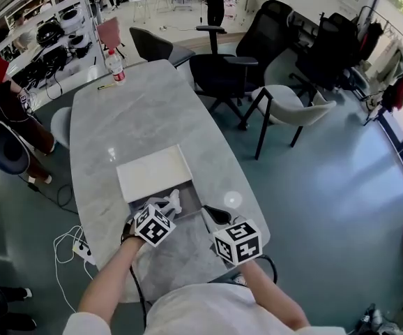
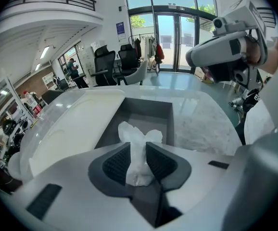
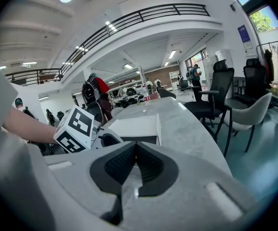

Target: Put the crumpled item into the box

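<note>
Crumpled item: white, paper-like wad, pinched at its lower half between the jaws of the left tool. Its long axis runs along the jaws, and its loose lobes stick out forward past the tips.

Box: dark grey and open-topped. It lies straight ahead of and below the held wad. The wad appears to hang at the near rim, over the cavity.

White lid: flat, adjoining the box.

Left tool: clenched on the wad, and the nearer tool to the opening. By judgement, the drop needs only a short advance forward and down.

Right tool: jaws pressed together with nothing between them, held just beside the box, on the side away from the left tool.

Surface: grey marbled top carrying the box and lid.
</note>
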The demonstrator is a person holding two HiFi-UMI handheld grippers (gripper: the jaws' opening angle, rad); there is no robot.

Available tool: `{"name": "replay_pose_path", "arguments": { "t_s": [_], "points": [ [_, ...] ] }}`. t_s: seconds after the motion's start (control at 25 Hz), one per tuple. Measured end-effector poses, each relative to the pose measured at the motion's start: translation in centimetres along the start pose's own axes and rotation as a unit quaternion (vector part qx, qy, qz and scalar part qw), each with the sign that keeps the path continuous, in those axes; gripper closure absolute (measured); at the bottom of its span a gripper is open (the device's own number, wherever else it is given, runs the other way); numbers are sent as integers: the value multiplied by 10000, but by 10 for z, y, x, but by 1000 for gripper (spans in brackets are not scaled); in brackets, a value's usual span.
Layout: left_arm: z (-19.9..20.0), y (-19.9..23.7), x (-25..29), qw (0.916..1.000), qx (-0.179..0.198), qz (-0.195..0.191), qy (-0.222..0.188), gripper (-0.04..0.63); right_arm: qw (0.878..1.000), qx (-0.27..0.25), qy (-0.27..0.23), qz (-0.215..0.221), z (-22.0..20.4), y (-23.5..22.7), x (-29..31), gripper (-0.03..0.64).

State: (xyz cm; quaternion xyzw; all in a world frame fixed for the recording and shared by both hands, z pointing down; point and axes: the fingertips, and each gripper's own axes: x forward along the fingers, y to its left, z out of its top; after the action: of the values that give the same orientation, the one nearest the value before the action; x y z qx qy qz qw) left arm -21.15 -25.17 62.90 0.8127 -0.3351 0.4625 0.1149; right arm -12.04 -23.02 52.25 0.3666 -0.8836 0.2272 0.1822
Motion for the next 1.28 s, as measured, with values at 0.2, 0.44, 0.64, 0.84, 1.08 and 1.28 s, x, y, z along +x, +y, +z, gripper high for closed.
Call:
{"name": "replay_pose_path", "arguments": {
  "t_s": [0.2,0.44,0.64,0.84,1.08,1.28],
  "points": [
    [-2,0,-8,9998,-36,176,3,517,10000,-52,4,77,0,2,-4,614],
    [-2,0,-29,9979,-312,548,-124,517,9993,-210,34,324,1,13,-13,614],
    [-4,-6,-50,9928,-747,877,-321,517,9976,-383,58,571,0,22,-20,614],
    [-8,-11,-77,9820,-1283,1254,-583,517,9948,-557,85,851,0,35,-25,614],
    [-7,-26,-113,9647,-1825,1633,-969,520,9911,-657,57,1154,2,47,-36,614],
    [-5,-36,-145,9418,-2290,2055,-1355,553,9877,-714,-18,1389,8,51,-49,614]
  ]
}}
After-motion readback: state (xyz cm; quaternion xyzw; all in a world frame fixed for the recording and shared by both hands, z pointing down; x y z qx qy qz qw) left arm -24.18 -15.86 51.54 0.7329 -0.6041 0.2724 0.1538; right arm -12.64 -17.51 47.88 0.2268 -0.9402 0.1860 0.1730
